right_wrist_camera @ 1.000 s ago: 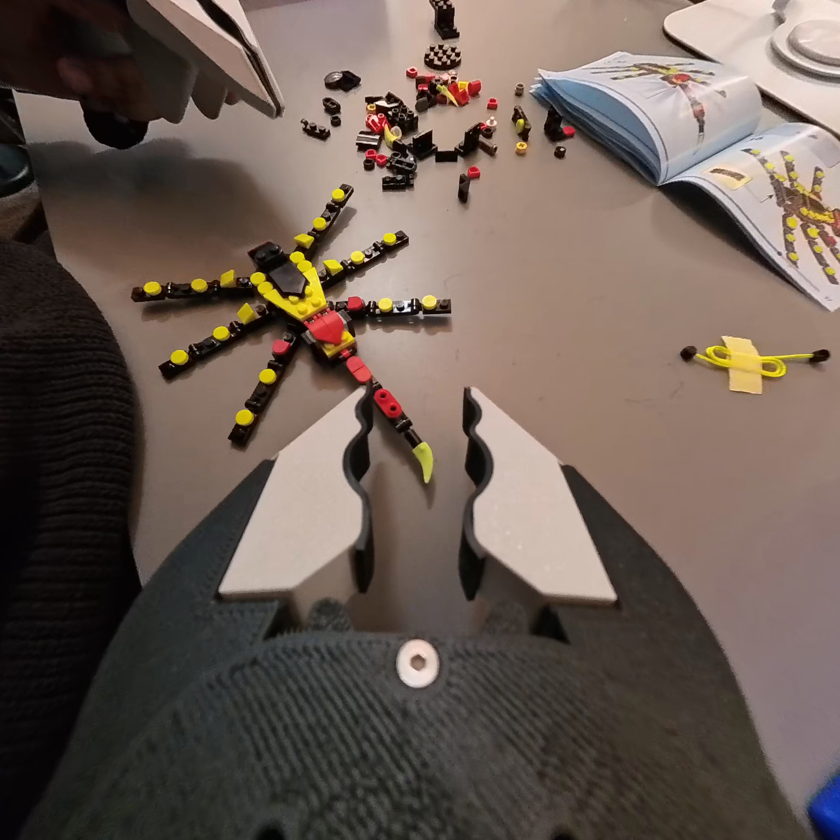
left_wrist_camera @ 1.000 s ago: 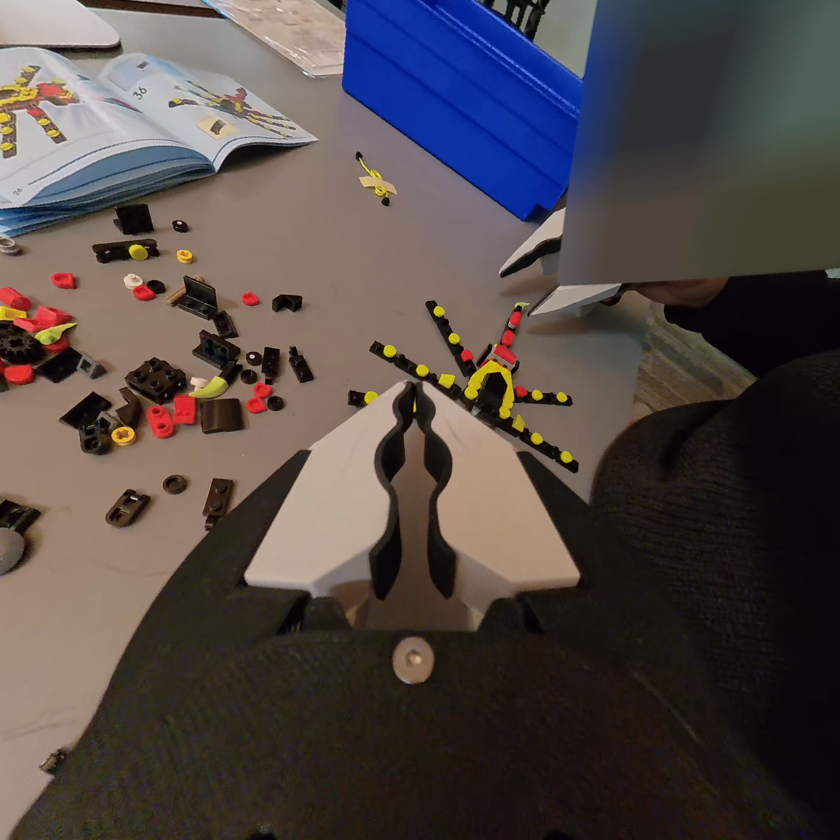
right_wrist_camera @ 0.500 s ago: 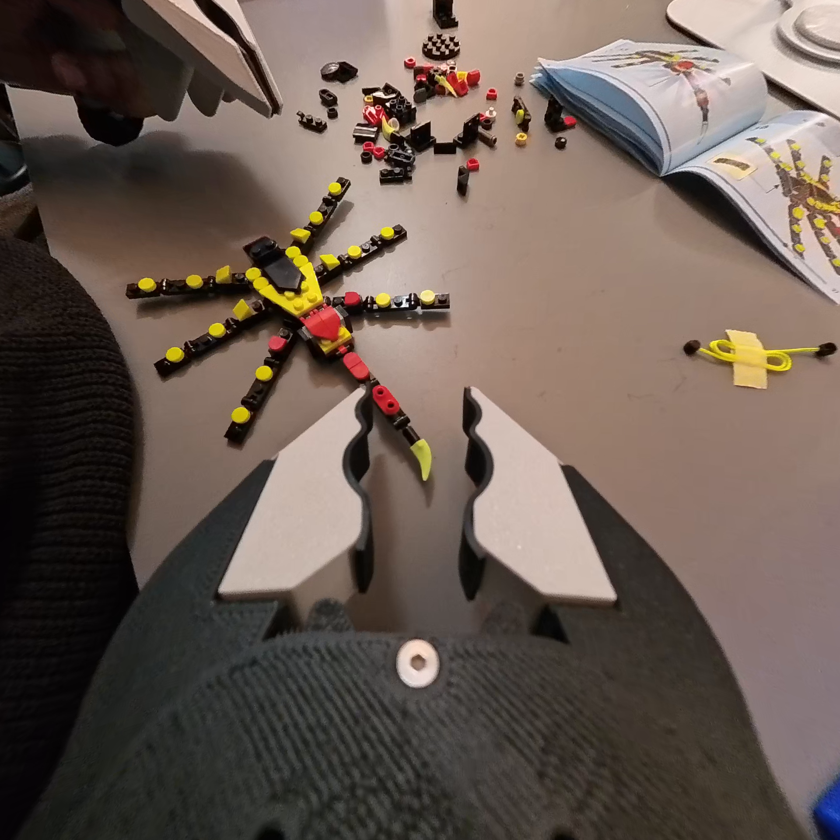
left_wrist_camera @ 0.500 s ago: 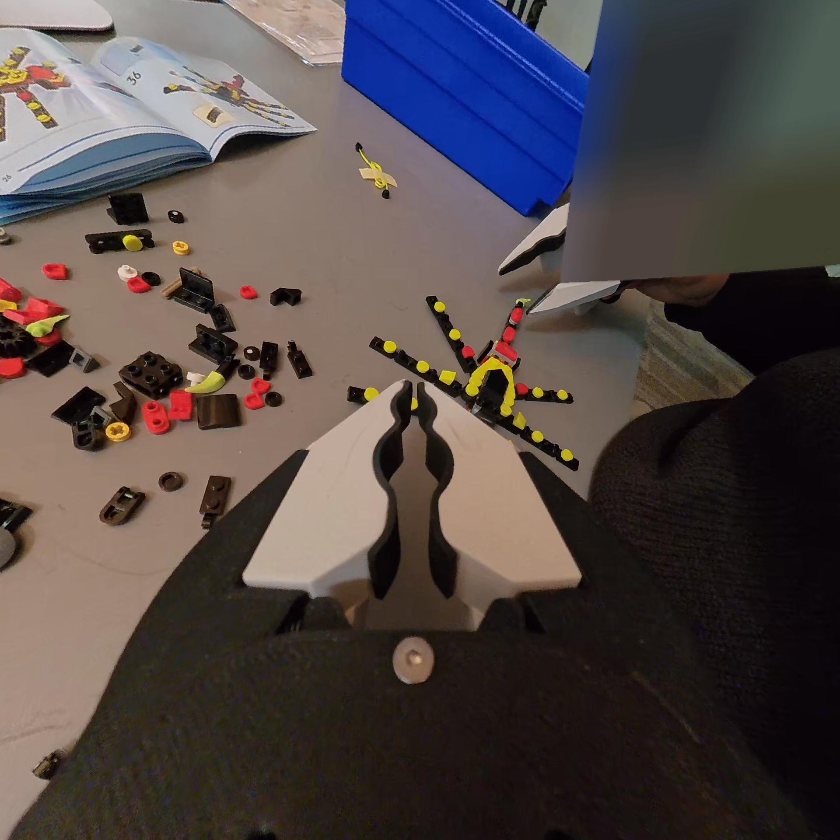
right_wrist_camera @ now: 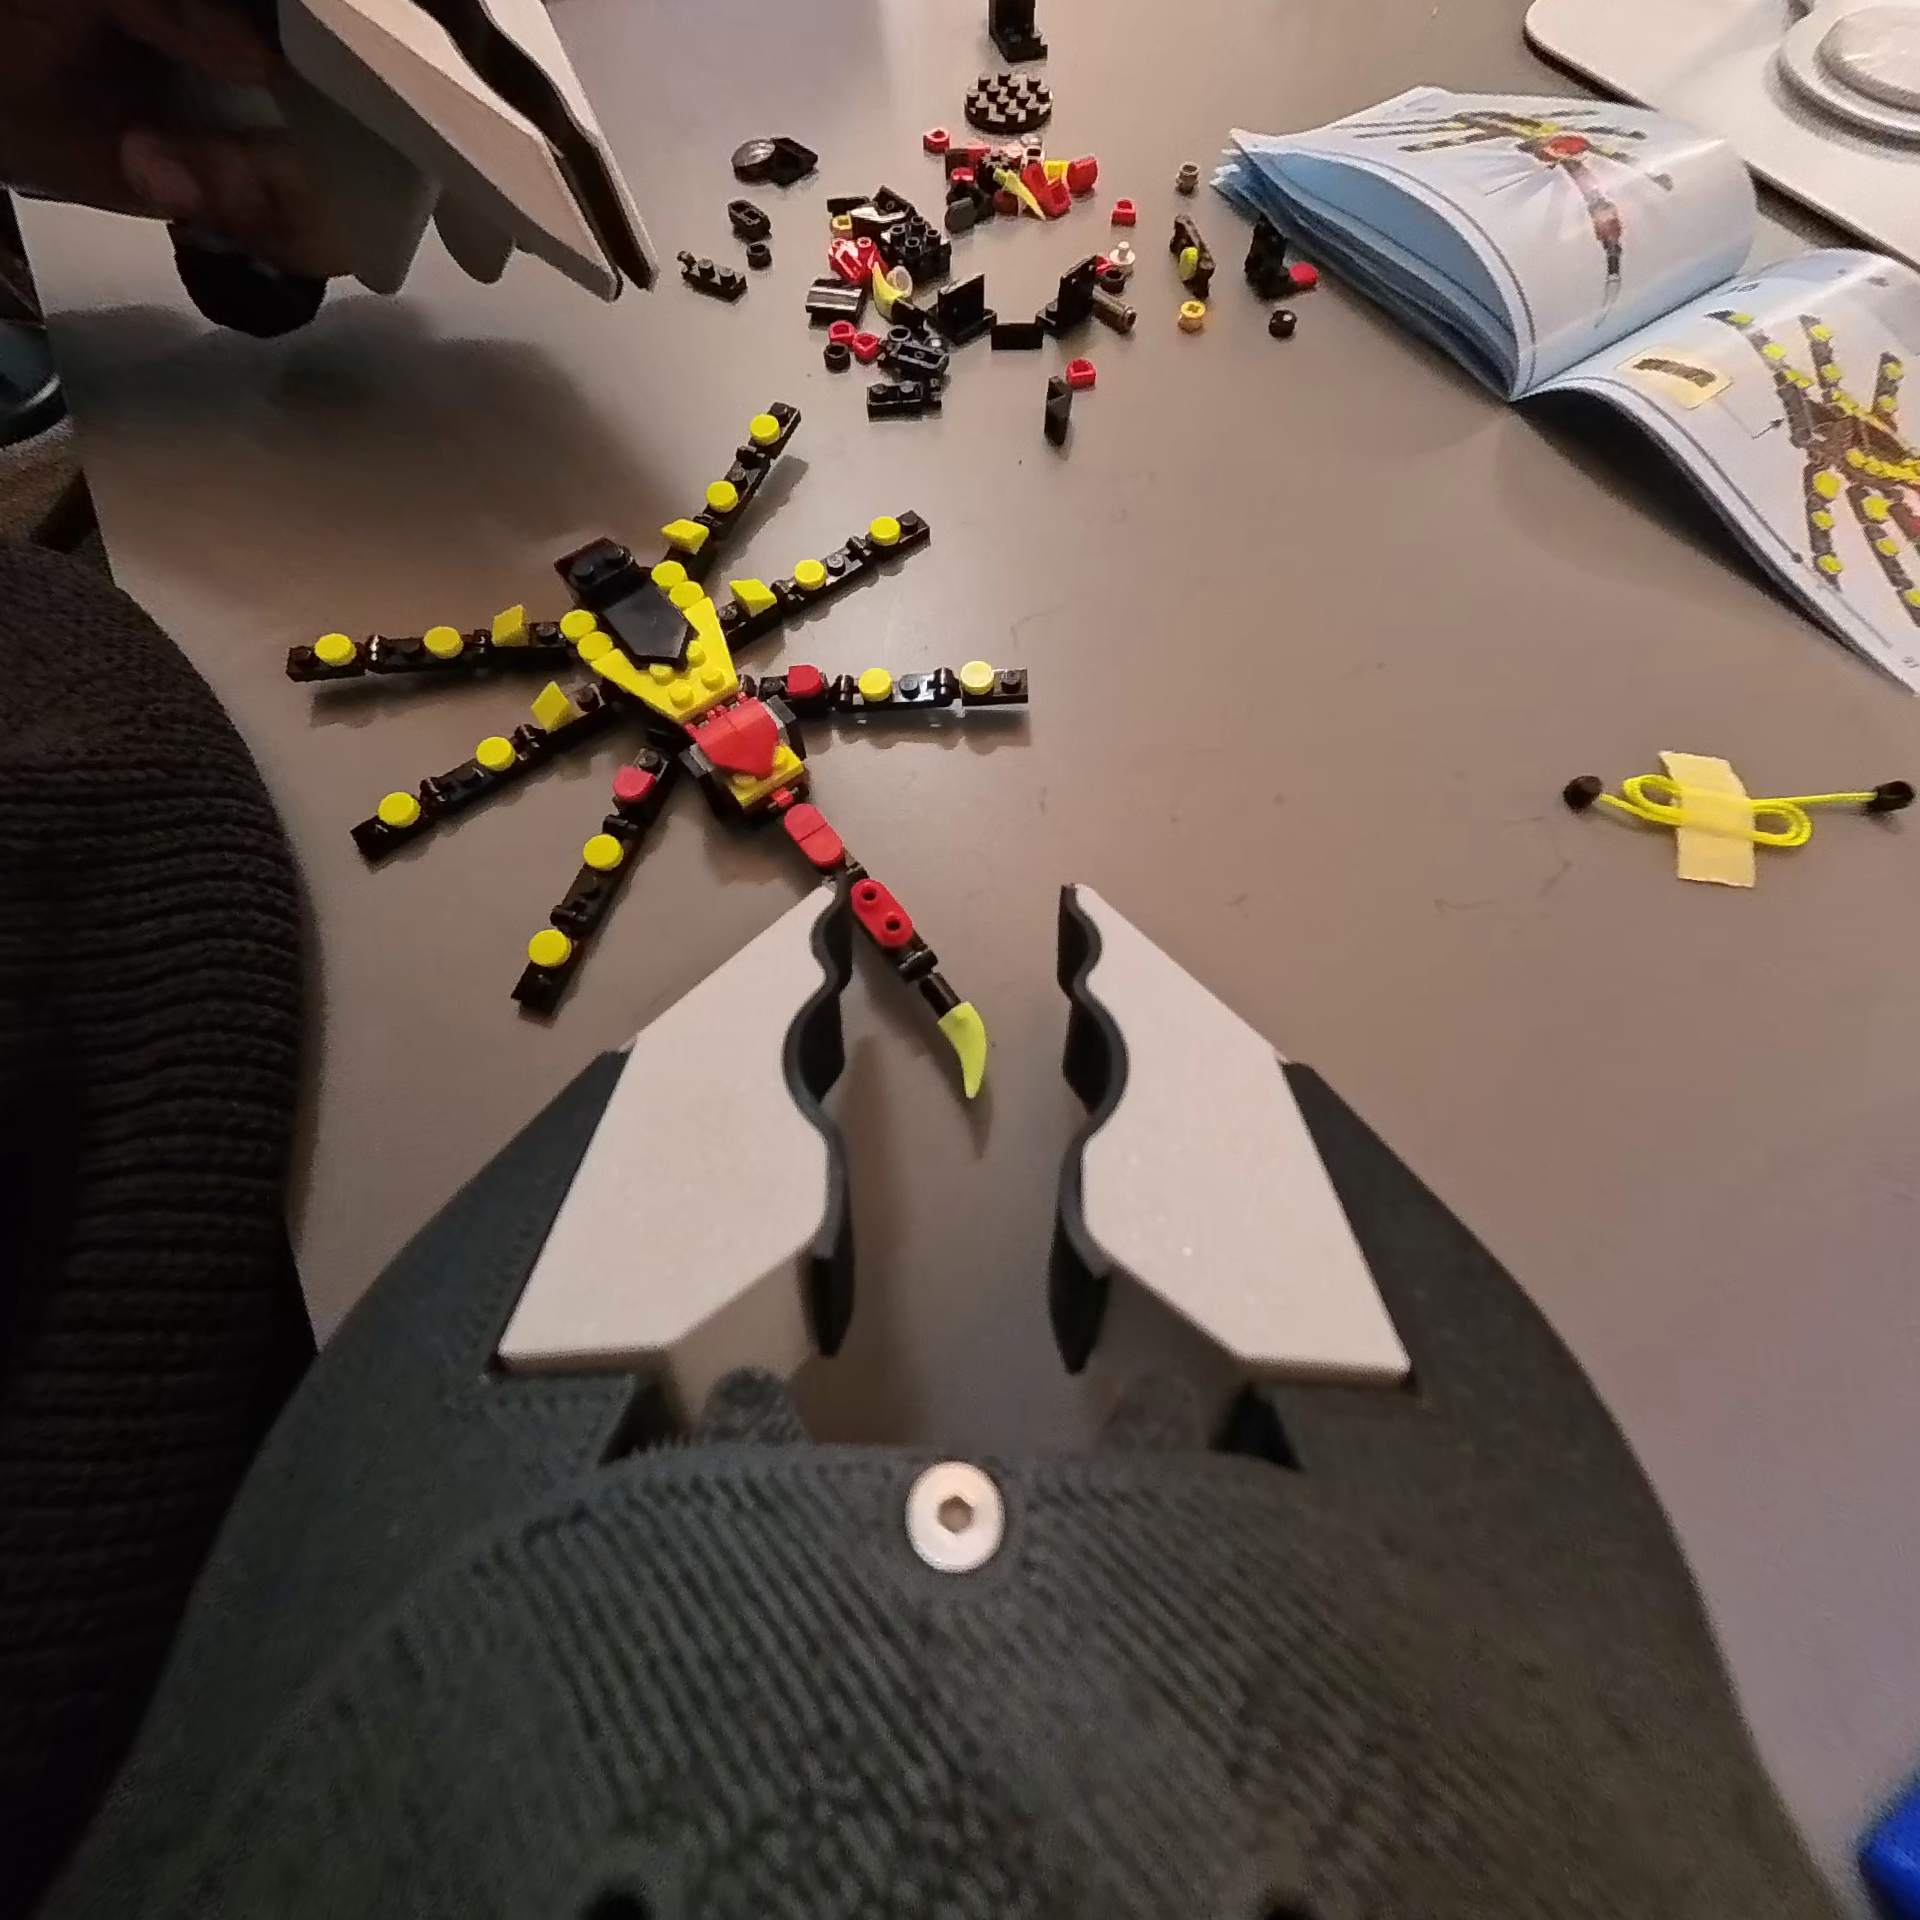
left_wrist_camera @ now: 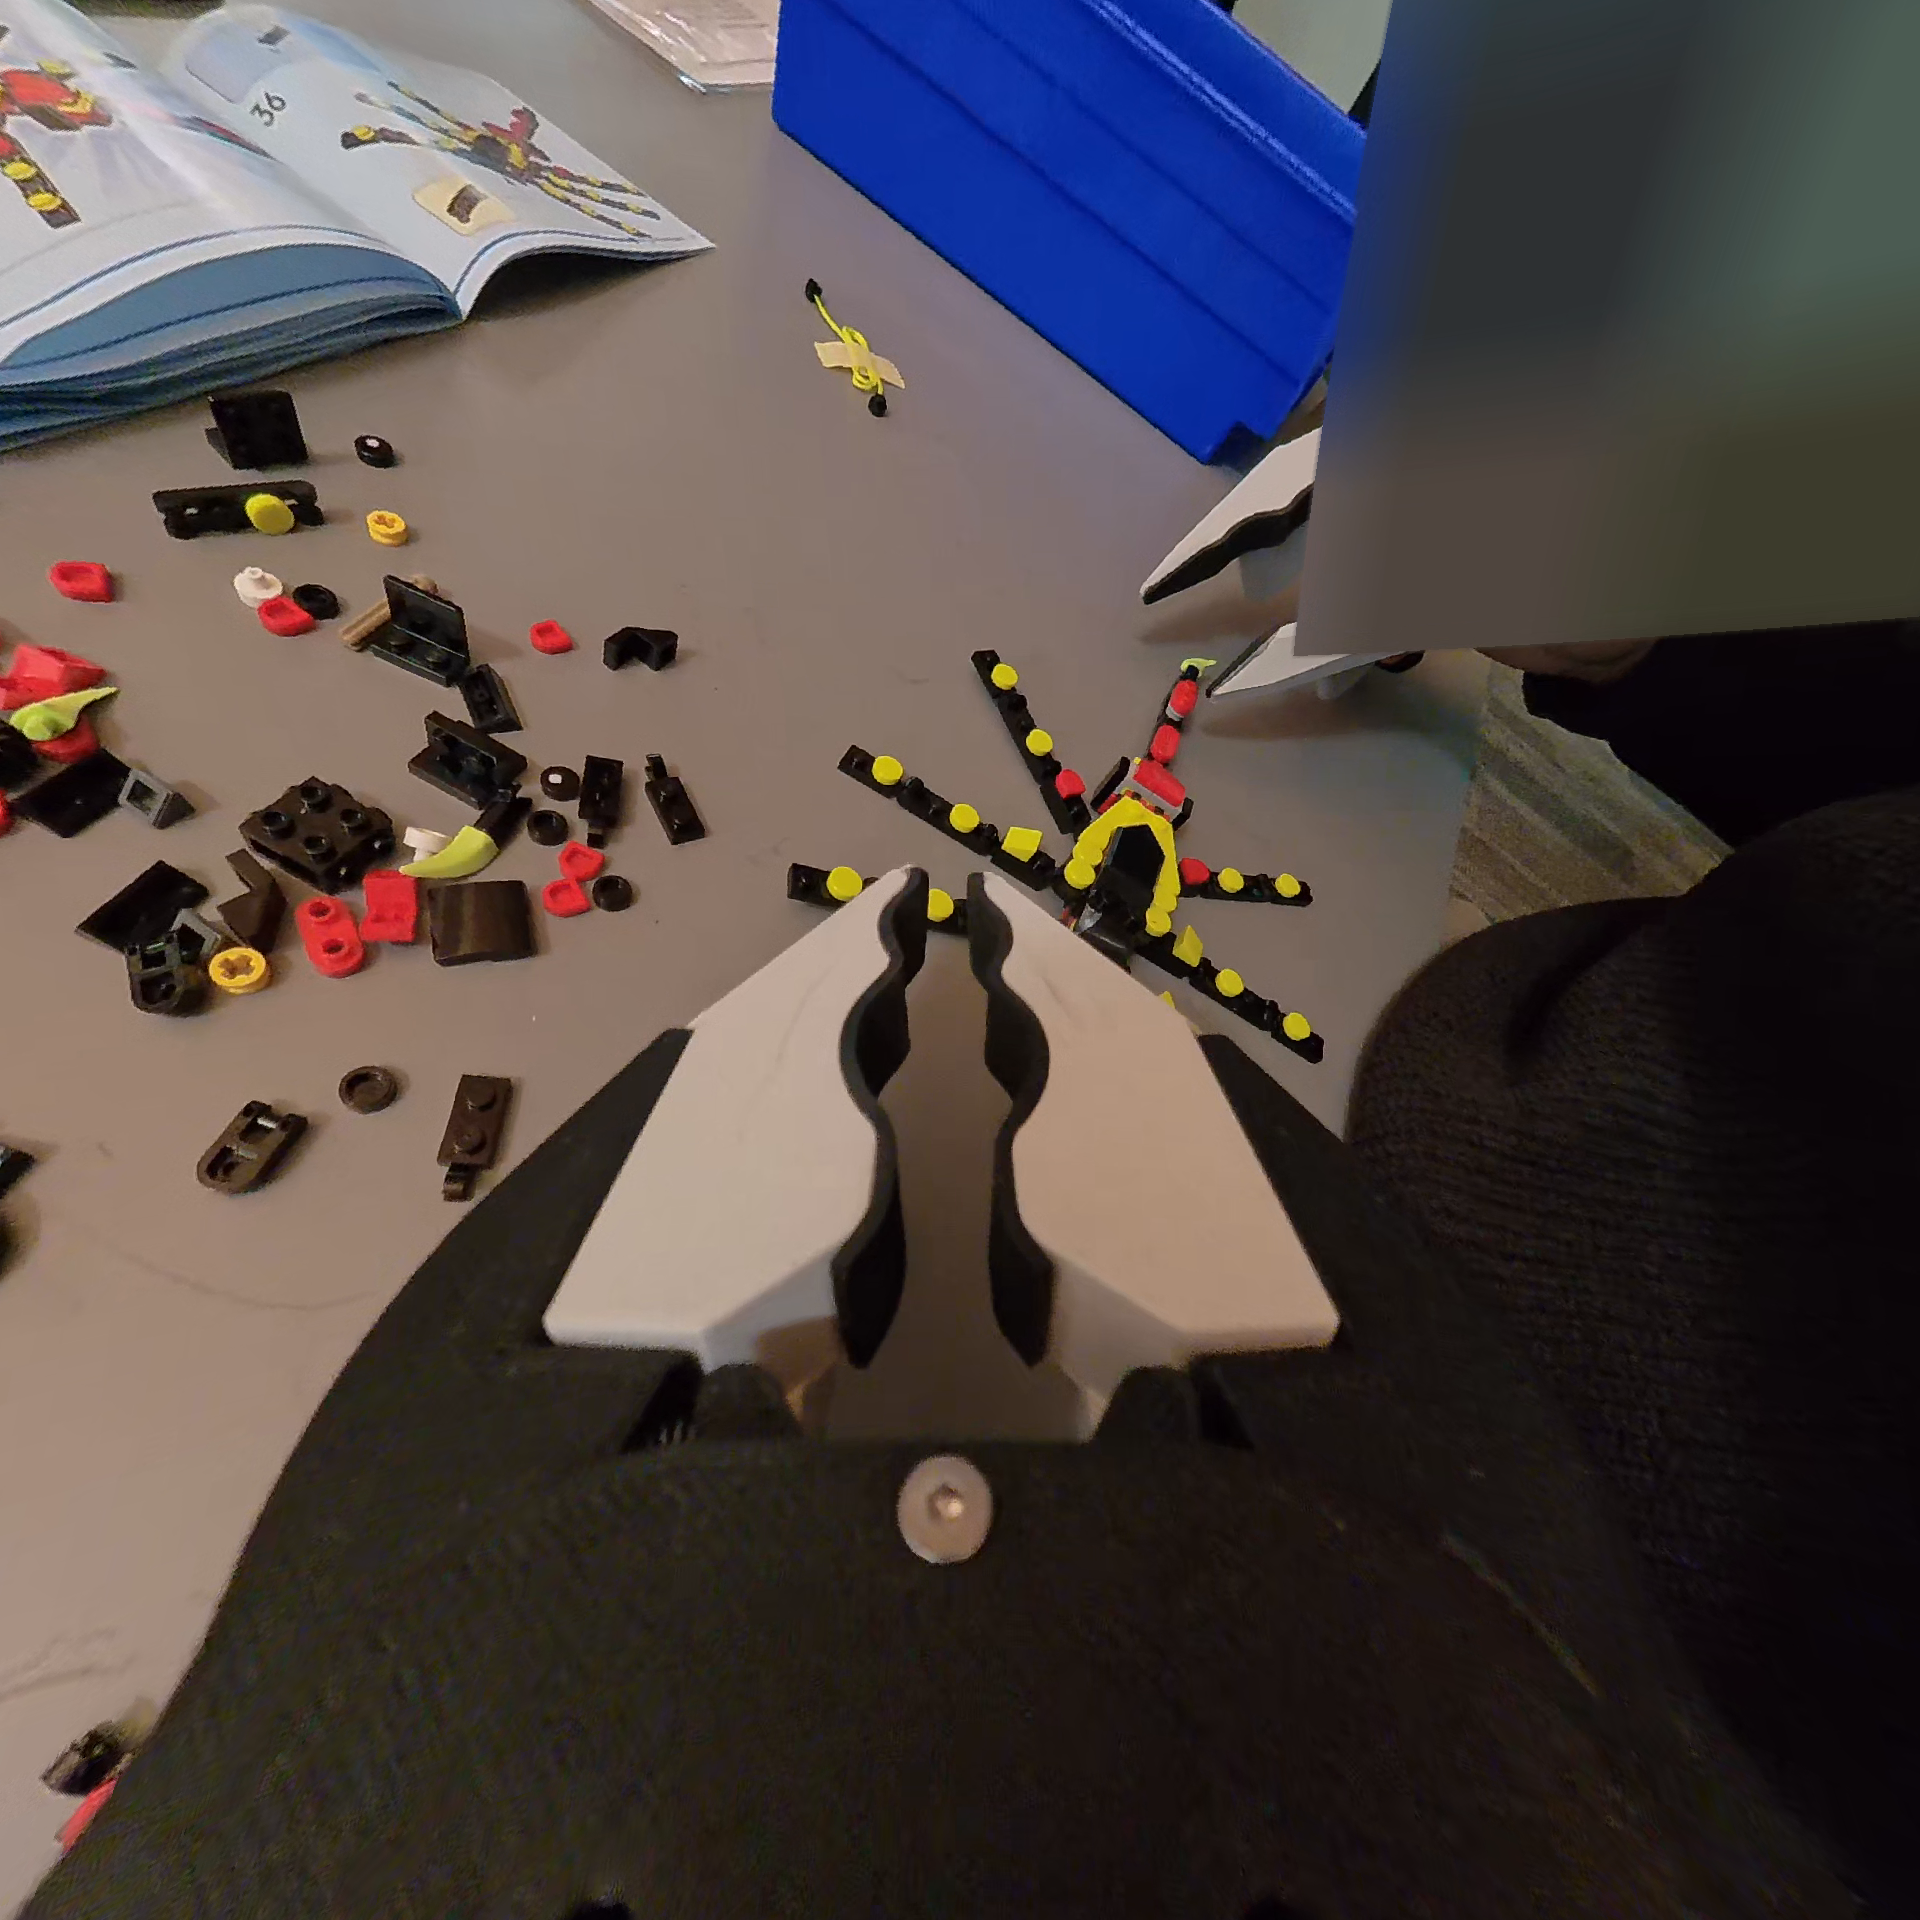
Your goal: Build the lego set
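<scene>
A spider-like lego model (right_wrist_camera: 675, 665) lies flat on the grey table: black legs with yellow studs, a yellow and red body, and a red tail ending in a lime claw (right_wrist_camera: 961, 1044). My right gripper (right_wrist_camera: 951, 904) is open and empty, low over the table, with the tail and claw lying between its fingers. My left gripper (left_wrist_camera: 945, 888) is shut and empty, its tips just above the model's near-left legs (left_wrist_camera: 1122, 862). In the right wrist view the left gripper (right_wrist_camera: 623, 275) hangs above the model's far left. The right gripper (left_wrist_camera: 1179, 644) shows by the tail in the left wrist view.
Loose black, red and yellow lego pieces (left_wrist_camera: 312, 831) are scattered left of the model, also shown in the right wrist view (right_wrist_camera: 966, 281). An open instruction booklet (left_wrist_camera: 260, 208) lies beyond them. A blue bin (left_wrist_camera: 1060, 187), a taped yellow string (right_wrist_camera: 1714, 821) and a white tray (right_wrist_camera: 1662, 114) are nearby. Left tips to right tips: about 15 cm.
Both views have drifted only slightly. The model has not moved, and neither gripper's jaws have visibly changed.
</scene>
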